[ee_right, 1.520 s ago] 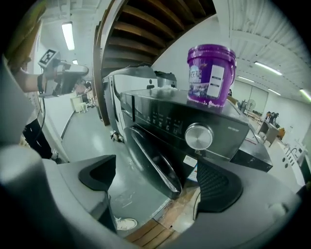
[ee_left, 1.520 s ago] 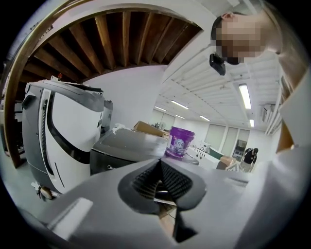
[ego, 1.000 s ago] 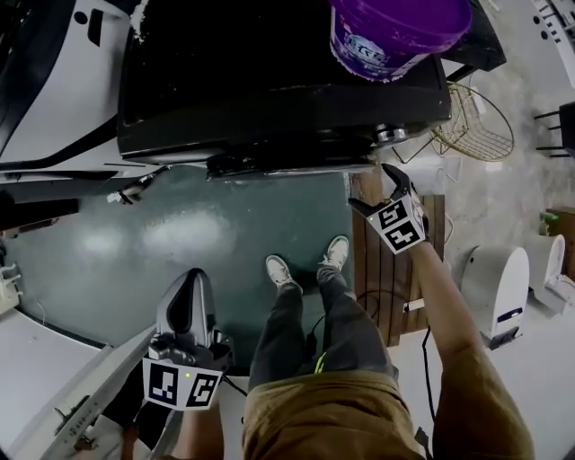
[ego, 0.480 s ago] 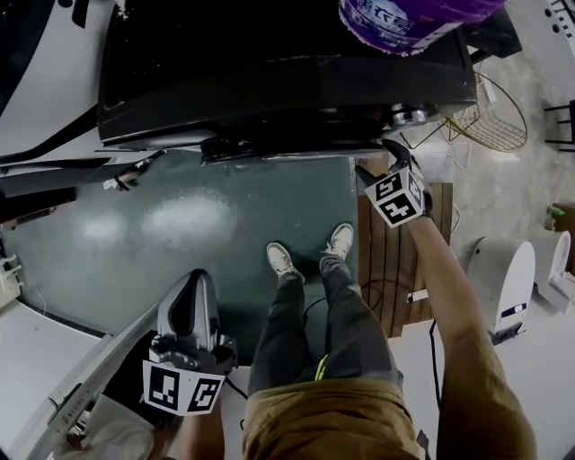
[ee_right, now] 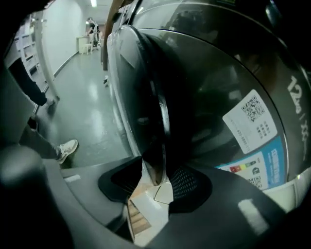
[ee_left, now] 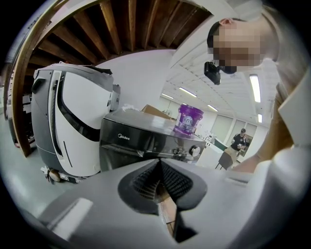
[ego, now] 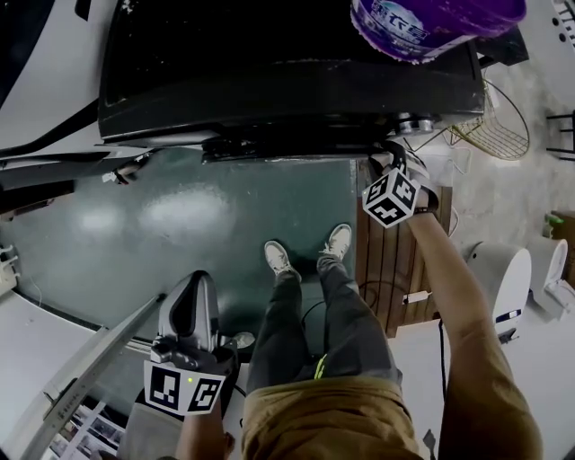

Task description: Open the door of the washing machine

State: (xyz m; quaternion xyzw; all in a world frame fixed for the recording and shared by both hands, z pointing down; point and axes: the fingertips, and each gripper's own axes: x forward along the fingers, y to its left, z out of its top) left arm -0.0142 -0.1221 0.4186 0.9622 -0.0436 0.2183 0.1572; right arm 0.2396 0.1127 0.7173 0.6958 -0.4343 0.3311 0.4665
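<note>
One step of two looks done: the grasp. The pull is left.

- Washing machine (ego: pixel 269 81): fills the top of the head view, black, front facing down-frame.
- Door (ee_right: pixel 146 97): centre of the right gripper view, a dark round bulge. It looks closed against the machine front; I cannot rule out a slight crack at the rim.
- Right gripper (ee_right: pixel 158 181): upper right of centre in the head view, at the right end of the machine front. Its jaws have just been closing, with the door's edge lip between them. The pads appear to touch the lip on both sides, so I read it as gripping the door.
- Left gripper (ego: pixel 190 292): lower left of the head view, well apart from the machine. Jaws together, nothing between them.
- Judgement: door not yet swung out; the whole opening move remains.

Counts:
- washing machine: 1
- door: 1
- grippers: 2
- purple bucket (ego: pixel 431 22): 1, on the machine top, upper right
- labels (ee_right: pixel 250 121) on the machine front: 2, one white, one blue below it
- shoes (ego: pixel 278 260): 2, mid-frame on the green floor
- wire basket (ego: pixel 496 121): 1, right edge
</note>
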